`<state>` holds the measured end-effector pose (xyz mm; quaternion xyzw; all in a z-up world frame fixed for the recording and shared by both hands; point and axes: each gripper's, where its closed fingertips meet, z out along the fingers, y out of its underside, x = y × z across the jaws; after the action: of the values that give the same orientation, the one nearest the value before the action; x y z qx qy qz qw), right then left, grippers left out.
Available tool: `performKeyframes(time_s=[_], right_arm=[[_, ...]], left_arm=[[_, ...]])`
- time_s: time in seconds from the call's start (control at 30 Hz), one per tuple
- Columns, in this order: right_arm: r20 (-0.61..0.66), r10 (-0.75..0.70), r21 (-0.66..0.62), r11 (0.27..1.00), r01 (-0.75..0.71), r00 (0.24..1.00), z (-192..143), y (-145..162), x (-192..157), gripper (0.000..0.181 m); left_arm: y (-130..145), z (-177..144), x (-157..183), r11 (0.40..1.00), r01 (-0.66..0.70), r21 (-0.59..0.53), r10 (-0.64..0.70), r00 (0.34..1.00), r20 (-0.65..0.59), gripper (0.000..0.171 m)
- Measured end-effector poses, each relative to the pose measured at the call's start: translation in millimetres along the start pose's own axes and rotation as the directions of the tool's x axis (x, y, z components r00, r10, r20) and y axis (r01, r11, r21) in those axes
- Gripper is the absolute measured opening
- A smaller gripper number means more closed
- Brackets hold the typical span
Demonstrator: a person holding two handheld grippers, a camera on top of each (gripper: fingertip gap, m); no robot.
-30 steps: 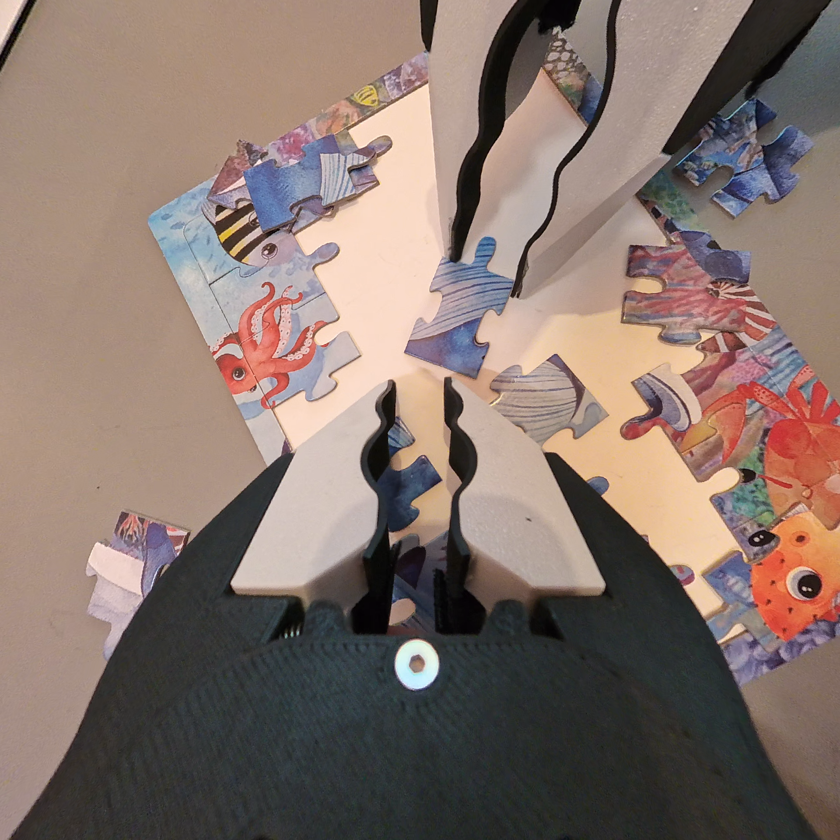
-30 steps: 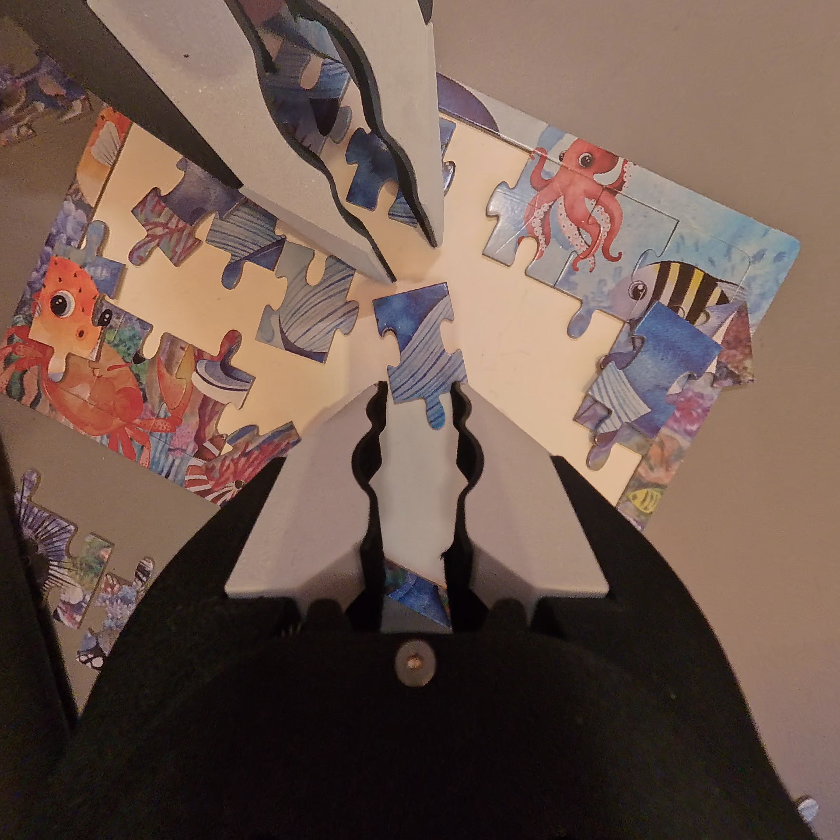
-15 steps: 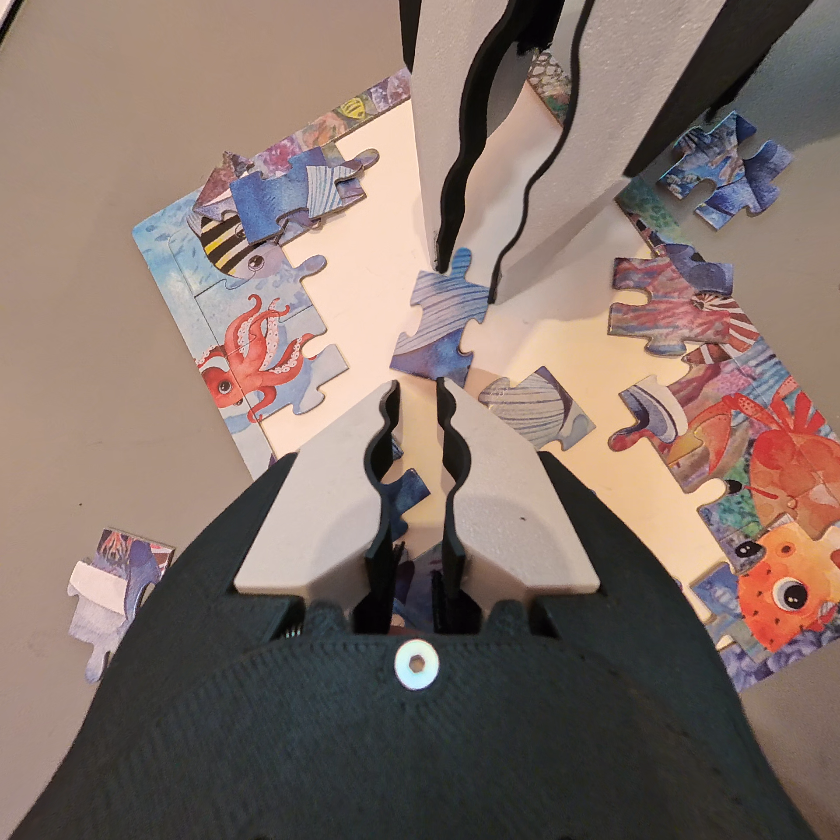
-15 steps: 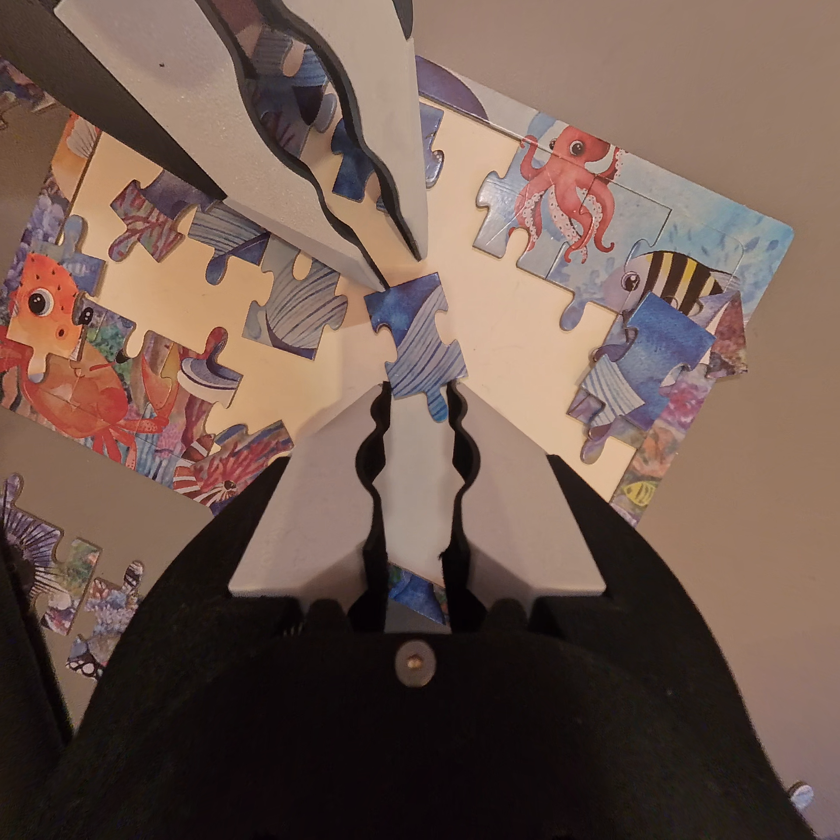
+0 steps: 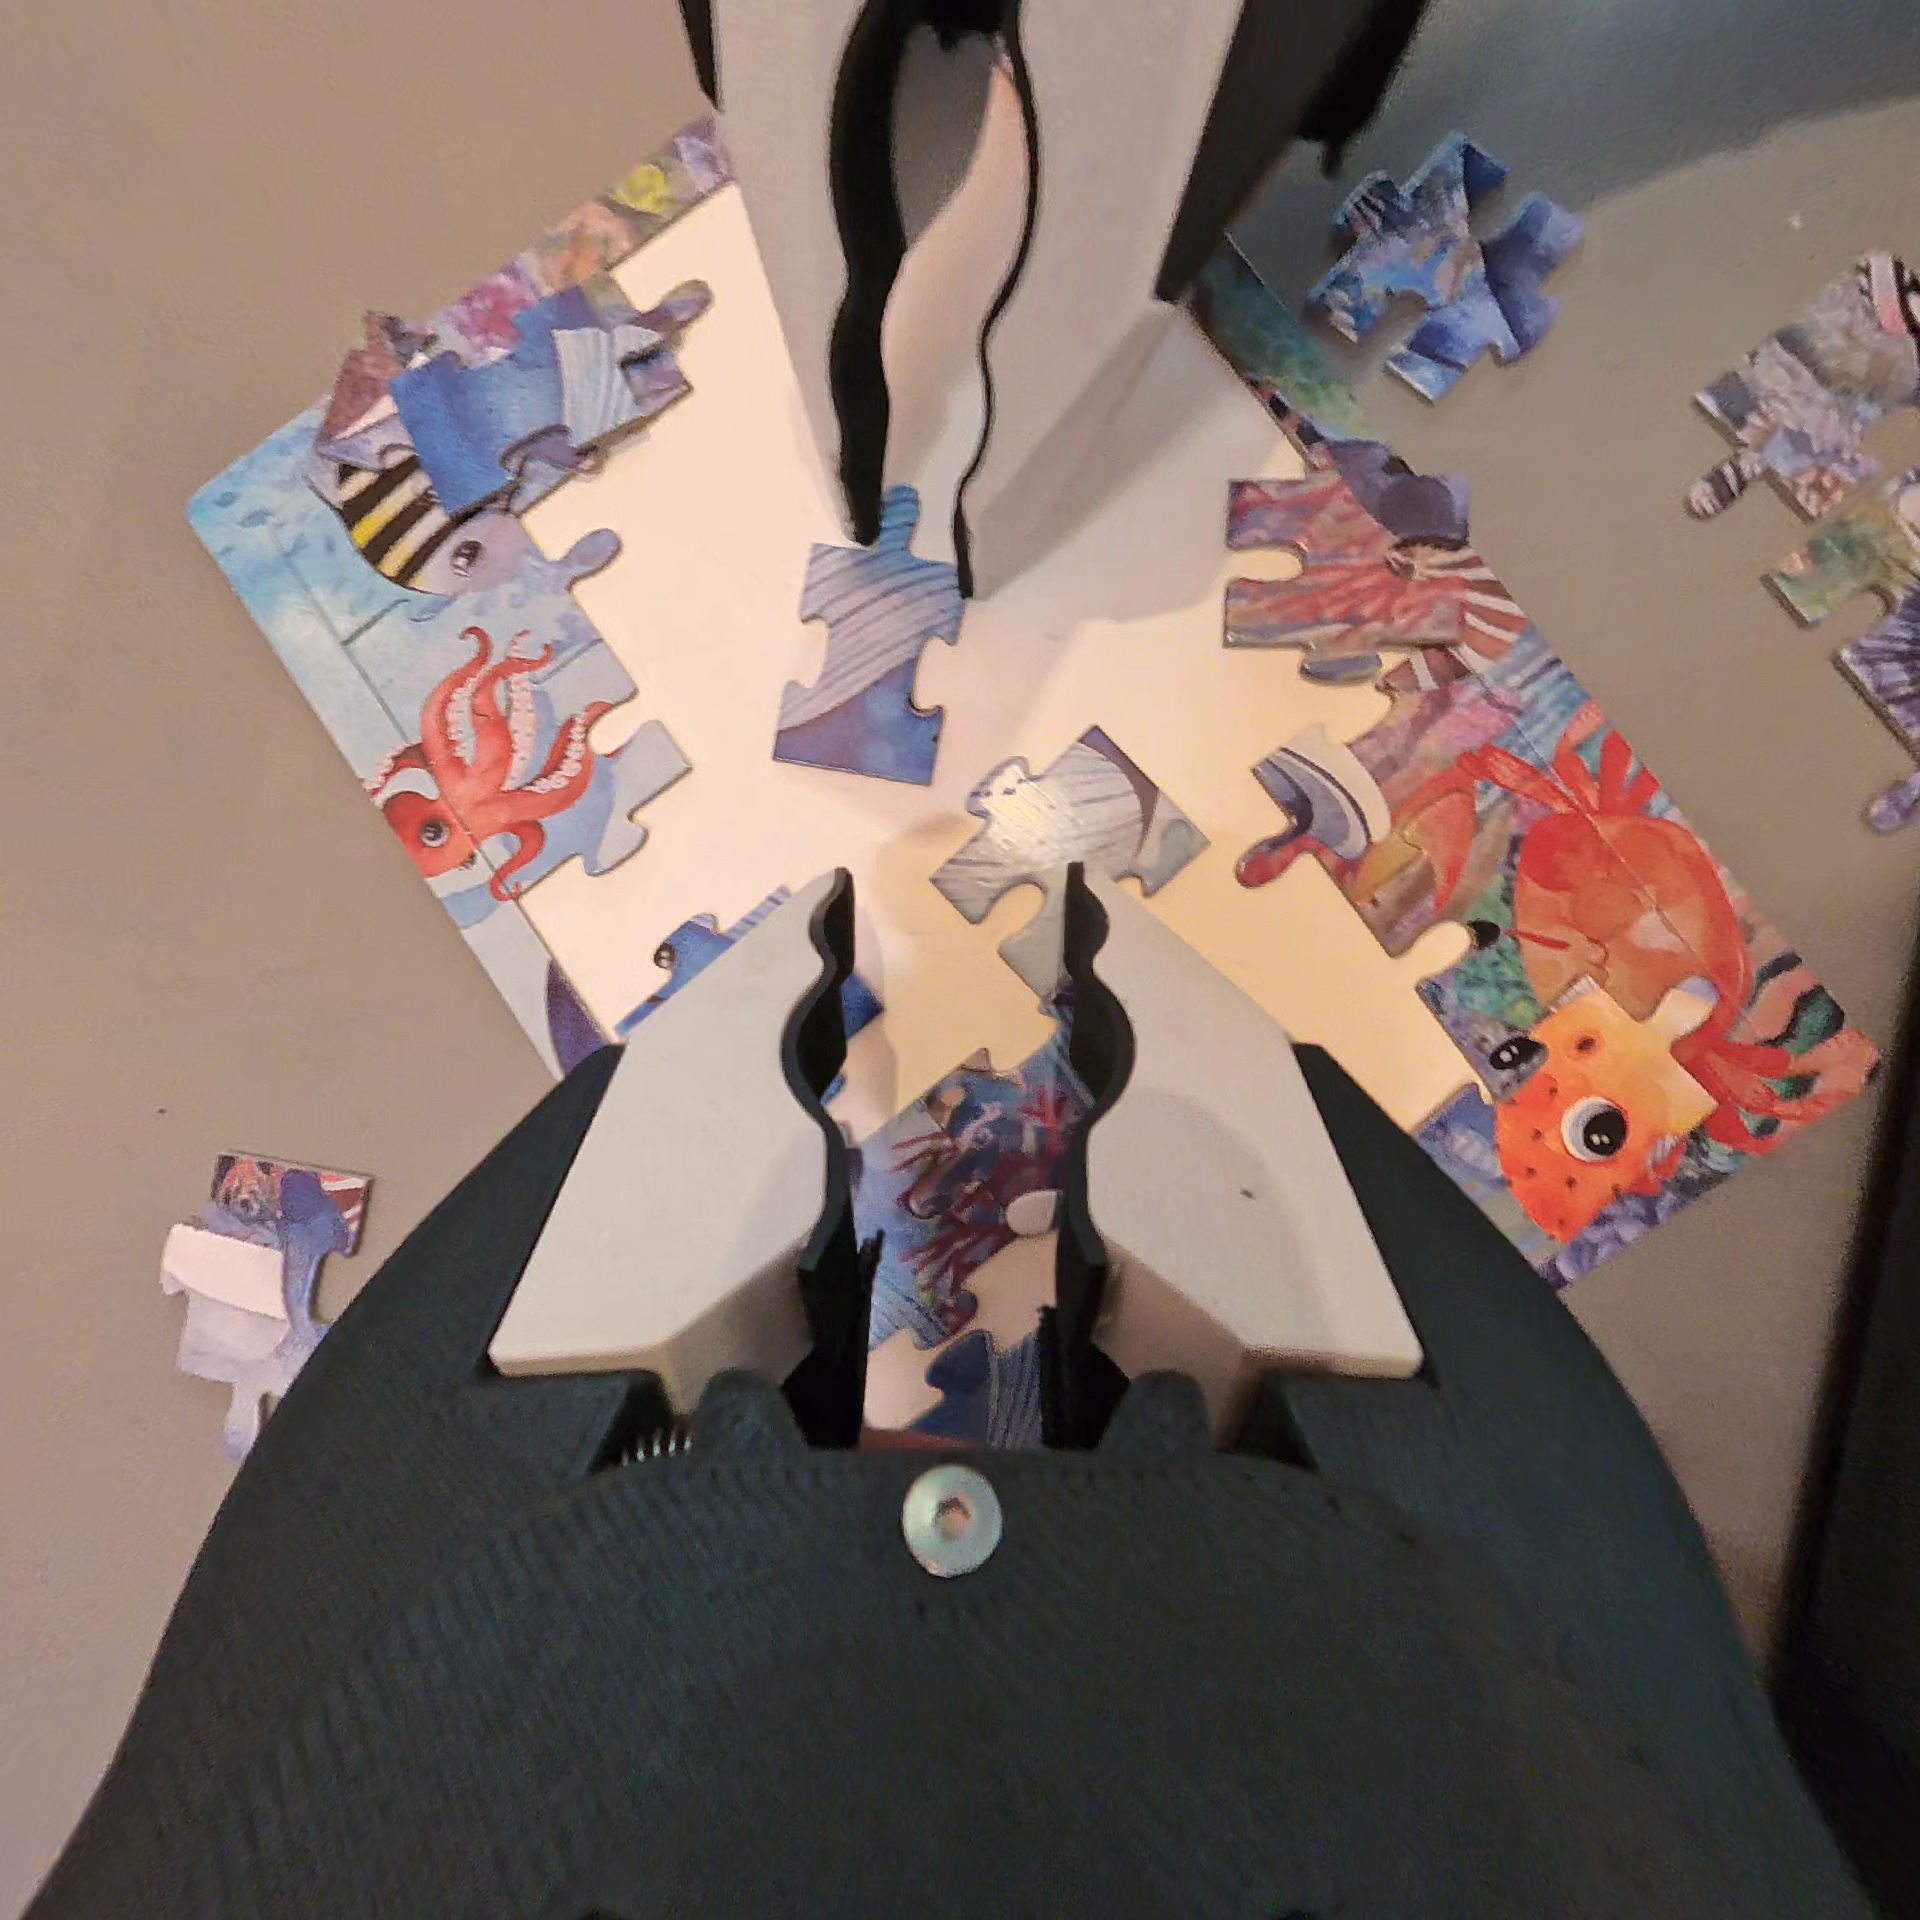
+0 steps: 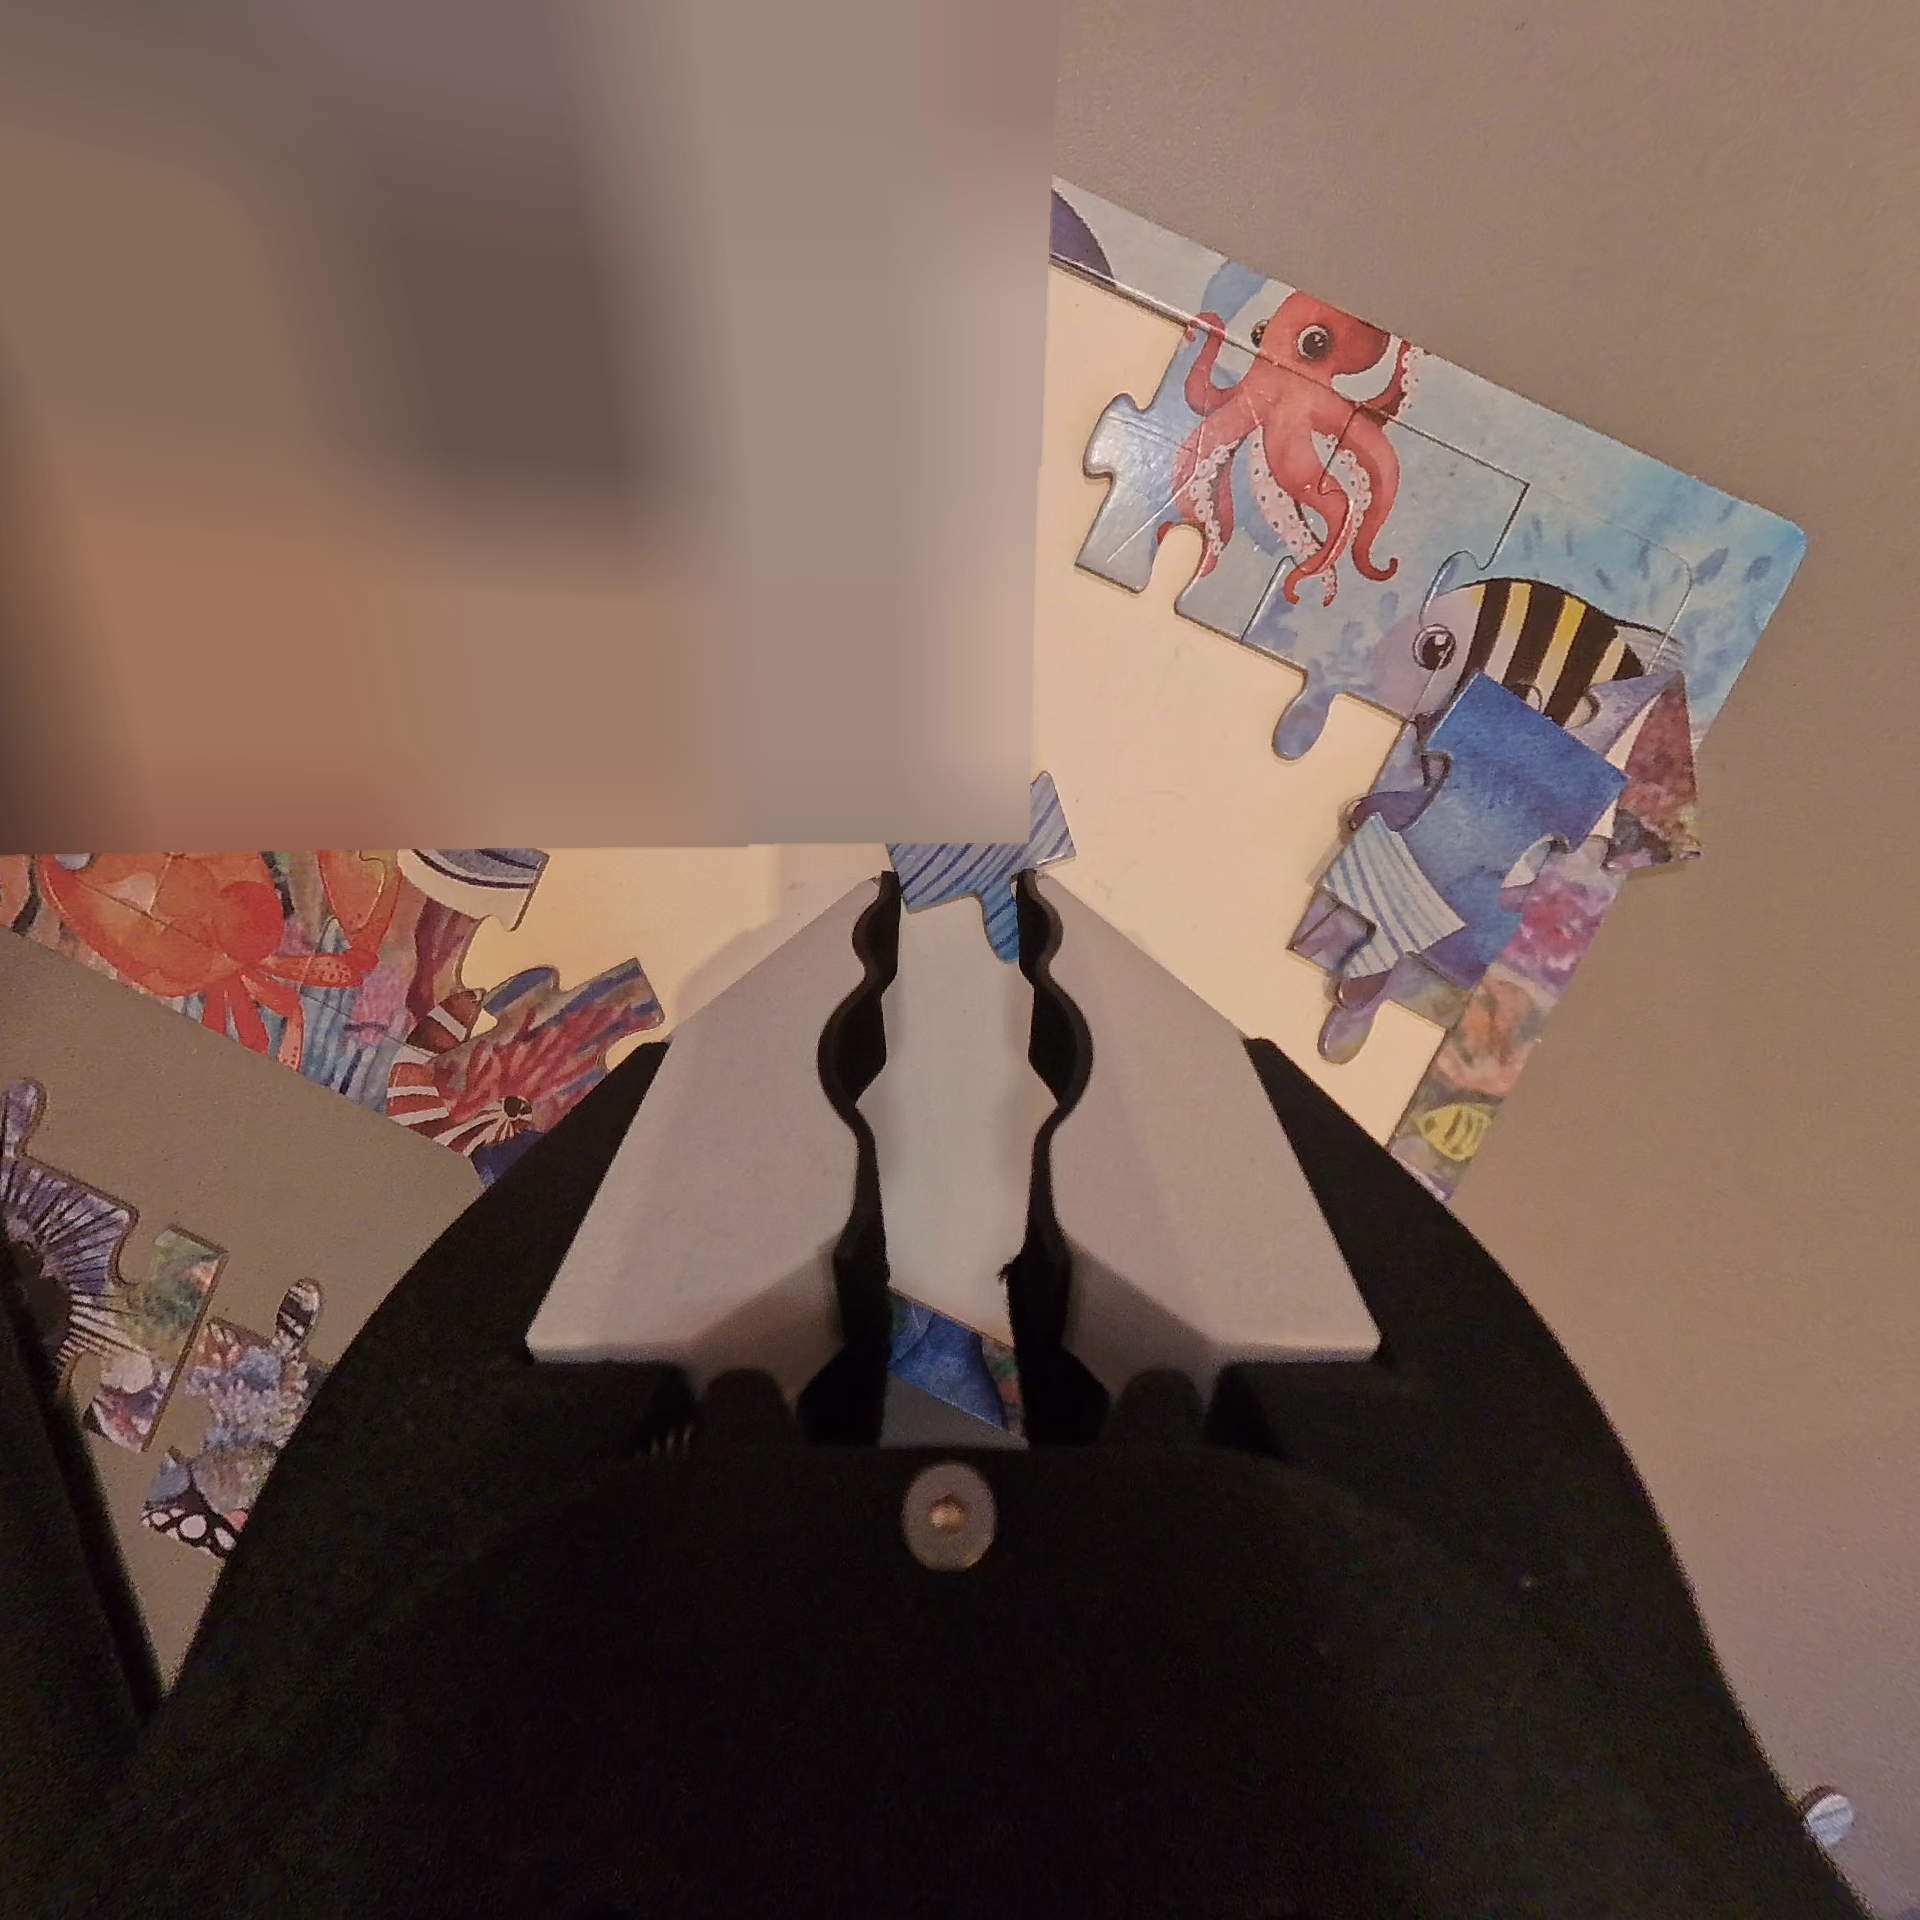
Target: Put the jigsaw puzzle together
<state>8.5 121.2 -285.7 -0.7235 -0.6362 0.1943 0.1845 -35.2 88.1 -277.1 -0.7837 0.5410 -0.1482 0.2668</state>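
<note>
The right gripper (image 5: 914, 551) stood with its jaws a little apart, tips straddling the knob of a blue striped piece (image 5: 868, 665) lying flat on the cream puzzle tray (image 5: 717, 343). The left gripper (image 5: 956, 904) hung open above a pale striped piece (image 5: 1070, 842), gripping nothing. Pushed carelessly, the blue piece might skid across the tray. Only the left wrist view showed 2 loose pieces on the counter (image 5: 208, 260); the right's was partly blurred.
</note>
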Motion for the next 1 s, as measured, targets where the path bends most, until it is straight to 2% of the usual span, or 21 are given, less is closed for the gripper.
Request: performKeyframes(time_s=[0.17, 0.37, 0.7, 1.0], right_arm=[[0.000, -0.003, -0.001, 1.000, 0.003, 1.000, -0.1, 0.1, 0.1, 0.021], [-0.003, -0.007, -0.004, 1.000, 0.007, 1.000, -0.3, 0.6, 0.2, 0.021], [-0.007, -0.003, -0.012, 1.000, 0.003, 1.000, -1.1, 2.5, 1.6, 0.018], [-0.017, -0.008, -0.018, 1.000, 0.008, 1.000, -2.7, 3.1, 2.8, 0.017]], left_arm=[[10.1, 6.0, 8.0, 0.998, -0.033, -0.057, 0.032, 0.999, -0.026, 0.042], [9.1, 6.9, -0.5, 0.998, -0.025, -0.052, 0.025, 1.000, 0.010, 0.044], [11.7, 2.8, -31.5, 0.998, -0.020, -0.066, 0.031, 0.985, 0.169, 0.037], [-1.6, 5.8, -35.3, 1.000, -0.004, 0.003, 0.004, 0.985, 0.175, 0.036]])
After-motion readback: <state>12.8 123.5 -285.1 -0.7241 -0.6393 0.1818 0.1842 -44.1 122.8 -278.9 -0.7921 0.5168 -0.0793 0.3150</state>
